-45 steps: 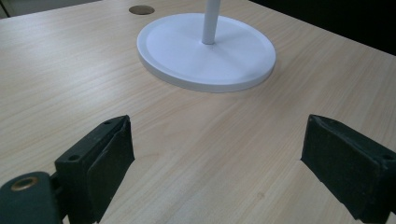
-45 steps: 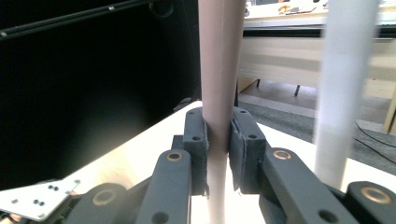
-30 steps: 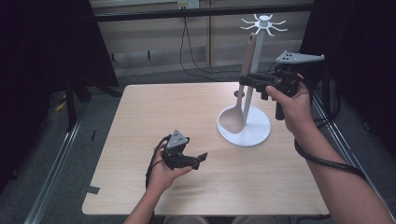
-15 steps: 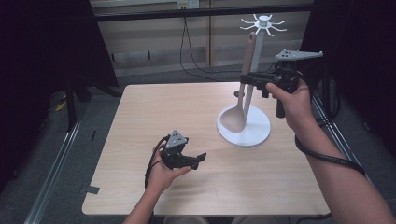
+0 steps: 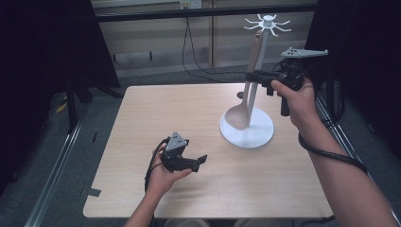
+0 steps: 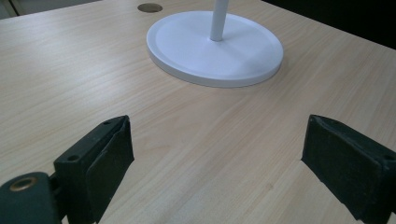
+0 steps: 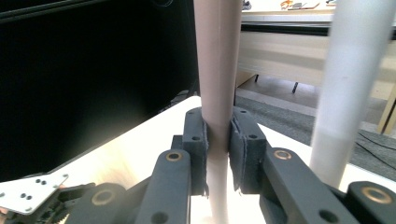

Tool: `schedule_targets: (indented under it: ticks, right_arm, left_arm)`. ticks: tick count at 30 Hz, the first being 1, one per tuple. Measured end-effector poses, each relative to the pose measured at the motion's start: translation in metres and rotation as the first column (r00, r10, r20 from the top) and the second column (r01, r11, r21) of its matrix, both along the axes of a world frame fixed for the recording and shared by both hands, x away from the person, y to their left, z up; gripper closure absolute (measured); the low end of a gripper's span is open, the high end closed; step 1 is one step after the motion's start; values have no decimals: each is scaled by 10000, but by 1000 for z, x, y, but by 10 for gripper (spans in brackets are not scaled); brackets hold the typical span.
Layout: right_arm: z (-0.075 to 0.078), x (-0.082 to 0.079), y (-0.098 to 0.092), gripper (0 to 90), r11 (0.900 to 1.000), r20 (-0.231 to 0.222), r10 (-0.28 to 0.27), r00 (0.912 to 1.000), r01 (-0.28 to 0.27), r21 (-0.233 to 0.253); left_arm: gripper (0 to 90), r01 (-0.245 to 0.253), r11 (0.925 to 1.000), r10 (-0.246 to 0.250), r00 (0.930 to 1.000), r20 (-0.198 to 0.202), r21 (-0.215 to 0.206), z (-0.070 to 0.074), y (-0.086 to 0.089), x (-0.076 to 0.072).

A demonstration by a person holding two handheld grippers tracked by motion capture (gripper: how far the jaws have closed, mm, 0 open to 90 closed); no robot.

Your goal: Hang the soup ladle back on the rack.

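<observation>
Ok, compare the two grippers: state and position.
The right gripper is shut on the spoon handle, raised beside the white stand; the left gripper is open and holds nothing. The left sits low over the table, apart from the stand. Both are hand-held, with black jaws.

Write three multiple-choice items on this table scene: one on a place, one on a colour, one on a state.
1. Where does the left hand-held gripper sit?
A. low over the table's near half
B. at the stand's top hooks
C. beyond the far edge

2. What colour is the utensil stand?
A. black
B. white
C. red

3. How do the right hand-held gripper's jaws stand?
A. wide open, holding nothing
B. shut on the stand's pole
C. shut on the spoon's handle

Answers:
1 A: the high view shows it near the person, above the wooden table.
2 B: base and pole are white in the left gripper view.
3 C: the right gripper view shows both pads pressed on the beige spoon handle.
</observation>
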State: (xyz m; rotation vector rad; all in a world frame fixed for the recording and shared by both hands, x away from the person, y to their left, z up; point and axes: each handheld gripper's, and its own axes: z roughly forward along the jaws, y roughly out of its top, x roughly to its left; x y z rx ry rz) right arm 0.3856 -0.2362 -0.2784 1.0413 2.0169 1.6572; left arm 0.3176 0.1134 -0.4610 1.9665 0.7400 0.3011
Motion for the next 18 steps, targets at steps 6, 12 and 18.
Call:
schedule_targets:
  ticks: [6, 12, 18]
  right_arm:
    - [-3, -1, -2, 754, 9997, 208, -253, 9995, 252, 34]
    - [-3, -4, -4, 659, 9987, 418, -455, 9981, 464, -201]
    - [-5, -7, -2, 558, 9982, 411, -523, 9978, 534, -260]
  left_arm:
    - [86, -26, 10000, 26, 10000, 4, 63, -1, 0, 1]
    - [85, 68, 9999, -68, 10000, -36, 114, -2, -2, 2]
    - [83, 95, 9999, -95, 10000, -29, 86, -3, -2, 3]
